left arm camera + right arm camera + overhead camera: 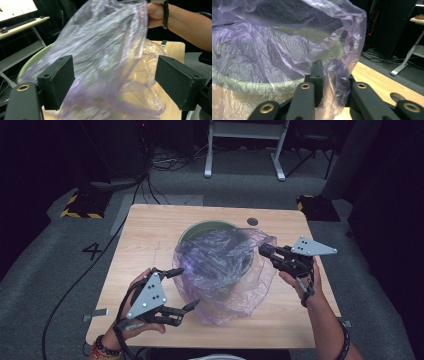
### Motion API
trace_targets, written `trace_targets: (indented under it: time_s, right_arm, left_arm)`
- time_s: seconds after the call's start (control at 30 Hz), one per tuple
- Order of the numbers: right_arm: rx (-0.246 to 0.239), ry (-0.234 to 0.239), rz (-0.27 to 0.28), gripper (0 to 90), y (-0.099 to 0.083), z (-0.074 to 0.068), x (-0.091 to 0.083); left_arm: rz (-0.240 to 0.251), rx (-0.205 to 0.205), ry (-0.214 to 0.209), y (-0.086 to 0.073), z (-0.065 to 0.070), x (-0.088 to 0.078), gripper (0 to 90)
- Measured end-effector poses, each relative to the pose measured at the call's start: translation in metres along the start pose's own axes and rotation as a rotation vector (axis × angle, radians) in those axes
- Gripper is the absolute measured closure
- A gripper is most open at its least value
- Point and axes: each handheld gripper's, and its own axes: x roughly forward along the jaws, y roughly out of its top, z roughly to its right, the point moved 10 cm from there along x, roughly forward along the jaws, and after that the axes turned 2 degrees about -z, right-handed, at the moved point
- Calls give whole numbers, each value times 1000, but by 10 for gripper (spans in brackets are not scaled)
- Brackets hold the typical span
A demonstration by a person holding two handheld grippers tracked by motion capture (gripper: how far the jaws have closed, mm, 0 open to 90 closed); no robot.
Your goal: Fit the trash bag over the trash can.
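Lining the green bin (pixel 200 228) at table (pixel 150 230) centre with the purple bag (pixel 220 270).
Our right gripper (pixel 263 251), at the bin's 3 o'clock, pinches the bag rim to stretch it over; left gripper (pixel 186 289), at 7 o'clock, jaws wide, bag loose between them.

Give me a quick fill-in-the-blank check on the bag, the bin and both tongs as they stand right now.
1. The purple plastic bag is draped over a round ____ bin on the wooden table.
2. The right tongs are ____ on the bag's edge.
3. The left tongs stand ____, with no pad pressing the bag.
4. The bin's rim is bare on its ____ side in the high view.

Missing words: green; shut; open; far
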Motion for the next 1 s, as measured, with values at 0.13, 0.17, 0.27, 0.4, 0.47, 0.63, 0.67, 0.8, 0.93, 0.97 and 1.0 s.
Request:
trace_targets:
  time_s: [0.13, 0.17, 0.27, 0.4, 0.47, 0.63, 0.67, 0.8, 0.93, 0.97, 1.0]
  right_arm:
    - [-4, 1, 7, 823, 1, -1, 0]
    - [-8, 0, 11, 823, 2, -1, 0]
    - [-15, 0, 18, 823, 4, -3, -1]
    - [-40, 1, 32, 823, 7, -6, -2]
    - [-47, 3, 38, 825, 8, -7, -2]
    - [-54, 3, 33, 842, 9, -7, 1]
    - [-55, 0, 32, 845, 9, -7, 2]
    - [-51, -7, 23, 862, 10, -4, 6]
    - [-63, -33, -10, 886, 7, 2, 11]
    - [-59, -43, -20, 890, 5, 5, 12]
    - [-48, -46, -26, 896, 3, 7, 12]
  left_arm:
    - [-41, 30, 22, 3, 4, 15, 153]
    - [-47, 32, 36, 3, 3, 17, 153]
    - [-63, 27, 88, 5, -5, 22, 191]
    - [-99, 30, 162, 2, -21, 22, 380]
    - [-93, 6, 194, 0, -33, 20, 472]
    - [-104, -31, 261, -7, -61, 13, 666]
    - [-105, -38, 265, -9, -64, 13, 698]
    - [-112, -56, 308, -14, -80, 10, 713]
    - [-104, -125, 301, -24, -95, 7, 750]
    - [-106, -137, 303, -27, -99, 7, 764]
    - [-108, -145, 298, -29, -100, 7, 797]
